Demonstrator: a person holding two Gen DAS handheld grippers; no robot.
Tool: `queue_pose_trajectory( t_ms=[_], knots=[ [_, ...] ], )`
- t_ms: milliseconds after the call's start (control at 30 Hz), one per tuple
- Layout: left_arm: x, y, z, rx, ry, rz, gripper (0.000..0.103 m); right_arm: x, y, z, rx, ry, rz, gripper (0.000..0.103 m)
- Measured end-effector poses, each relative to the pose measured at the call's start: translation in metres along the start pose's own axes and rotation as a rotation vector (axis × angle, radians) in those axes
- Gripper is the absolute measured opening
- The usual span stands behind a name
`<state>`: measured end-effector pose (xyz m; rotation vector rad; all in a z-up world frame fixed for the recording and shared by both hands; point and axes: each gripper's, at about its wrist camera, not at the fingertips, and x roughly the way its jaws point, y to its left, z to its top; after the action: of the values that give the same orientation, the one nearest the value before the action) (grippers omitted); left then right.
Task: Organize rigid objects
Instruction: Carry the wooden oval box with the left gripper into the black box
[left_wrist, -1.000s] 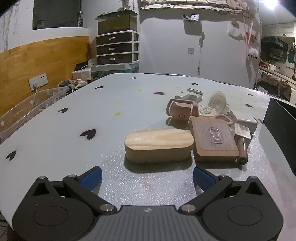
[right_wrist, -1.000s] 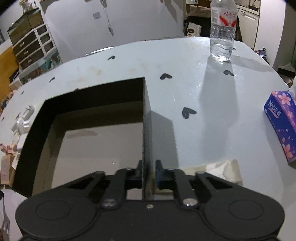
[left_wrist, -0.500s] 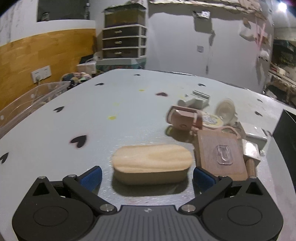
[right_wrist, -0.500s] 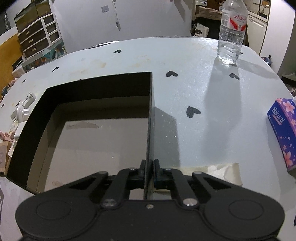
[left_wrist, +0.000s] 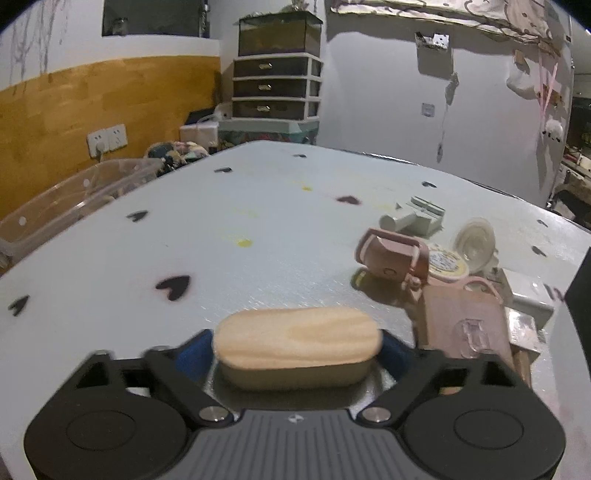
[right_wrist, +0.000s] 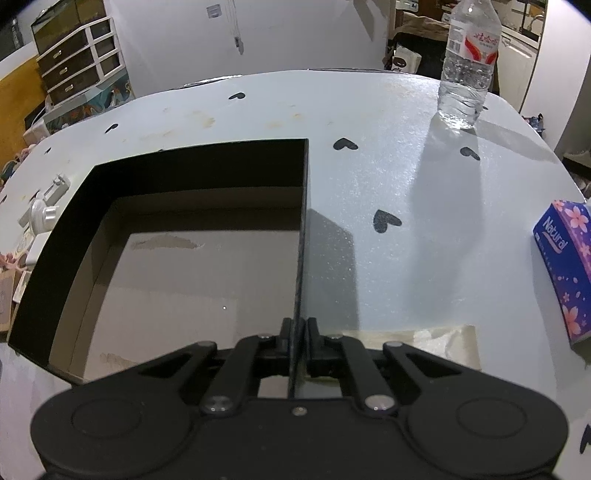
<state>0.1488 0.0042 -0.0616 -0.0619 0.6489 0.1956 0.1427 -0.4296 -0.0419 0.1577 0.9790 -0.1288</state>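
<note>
An oval wooden box (left_wrist: 297, 339) lies on the white table, lengthwise between the jaws of my left gripper (left_wrist: 297, 356). The jaws are closing, and the blue pads (left_wrist: 194, 356) touch the box's two ends. To its right is a cluster: a pink case (left_wrist: 391, 253), a brown board with a clear hook (left_wrist: 465, 325), a round tin (left_wrist: 447, 262) and a clear suction cup (left_wrist: 474, 240). My right gripper (right_wrist: 297, 332) is shut on the right wall of the open black box (right_wrist: 184, 166), which has nothing in it.
A water bottle (right_wrist: 467, 66) stands at the far right of the table. A purple tissue pack (right_wrist: 565, 266) lies at the right edge. A clear plastic bin (left_wrist: 74, 199) sits off the table's left side. White fittings (right_wrist: 44, 210) lie left of the black box.
My left gripper moved forward until the wooden box came between its jaws, then the jaws narrowed onto its ends. The right gripper kept its hold on the black box's wall.
</note>
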Motion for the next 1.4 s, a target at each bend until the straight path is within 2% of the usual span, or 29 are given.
queue_pose_trajectory(
  t_ms=[267, 367, 567, 800, 933, 1133, 1267, 1400],
  knots=[
    [-0.01, 0.009, 0.004, -0.003, -0.015, -0.011, 0.089, 0.0, 0.002, 0.0, -0.011, 0.002, -0.005, 0.006],
    [-0.02, 0.007, 0.015, -0.011, -0.034, -0.044, 0.089, 0.0, 0.002, 0.001, -0.018, 0.004, -0.007, 0.006],
    [-0.04, -0.03, 0.041, 0.022, -0.067, -0.211, 0.089, 0.001, 0.0, 0.001, -0.015, 0.001, 0.005, 0.006],
    [-0.054, -0.114, 0.061, 0.14, -0.086, -0.452, 0.089, 0.0, 0.0, -0.003, -0.026, -0.025, 0.006, 0.006],
    [-0.055, -0.164, 0.067, 0.191, -0.047, -0.59, 0.089, 0.0, -0.002, -0.002, 0.004, -0.026, 0.014, 0.007],
    [-0.053, -0.23, 0.068, 0.251, 0.021, -0.734, 0.089, 0.0, -0.001, -0.002, -0.019, -0.018, 0.017, 0.008],
    [-0.043, -0.269, 0.065, 0.278, 0.09, -0.771, 0.089, 0.001, -0.005, -0.001, -0.005, -0.01, 0.033, 0.008],
    [-0.027, -0.301, 0.056, 0.269, 0.209, -0.792, 0.089, 0.001, -0.002, -0.003, -0.017, -0.02, 0.027, 0.008]
  ],
)
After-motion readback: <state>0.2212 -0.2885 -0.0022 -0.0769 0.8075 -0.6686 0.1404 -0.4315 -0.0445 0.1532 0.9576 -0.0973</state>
